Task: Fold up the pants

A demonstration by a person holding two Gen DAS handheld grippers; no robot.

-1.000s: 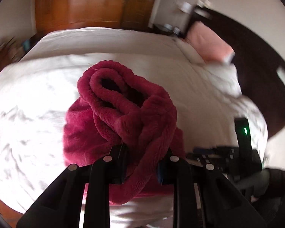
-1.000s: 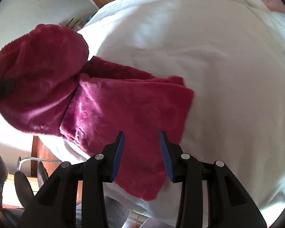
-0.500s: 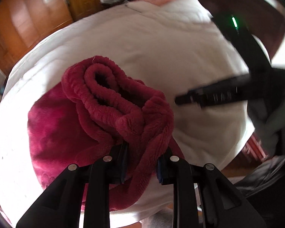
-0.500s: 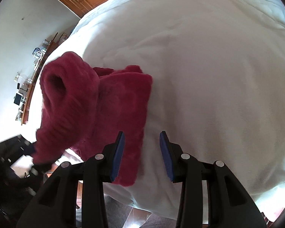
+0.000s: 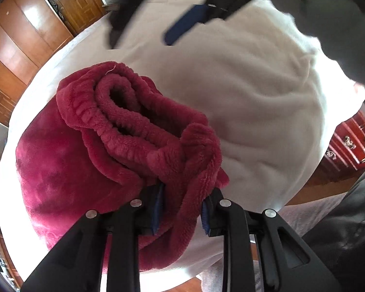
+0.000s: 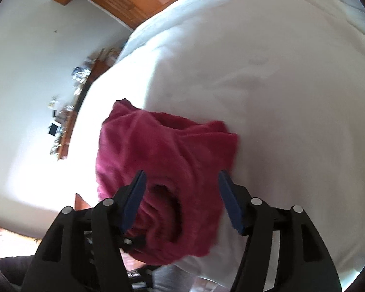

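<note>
The pants [image 5: 90, 160] are dark red fleece, bunched in a thick fold on the white bed [image 5: 255, 102] near its edge. My left gripper [image 5: 182, 209] is shut on their ribbed waistband and holds the bunch up over the rest of the fabric. In the right wrist view the pants [image 6: 168, 150] lie just beyond my right gripper [image 6: 181, 199], which is open wide and empty, hovering above the raised bunch. The right gripper also shows blurred at the top of the left wrist view [image 5: 192, 24].
Wooden wardrobe doors [image 5: 24, 36] stand beyond the bed. A dark red wooden cabinet [image 5: 348, 143] is at the right. A cluttered shelf [image 6: 68, 112] runs along the white wall left of the bed. The bed edge drops off close to the pants.
My right gripper has opened wider and swung over the pants toward the left gripper. My left gripper has turned and carried the held waistband across the folded fabric.
</note>
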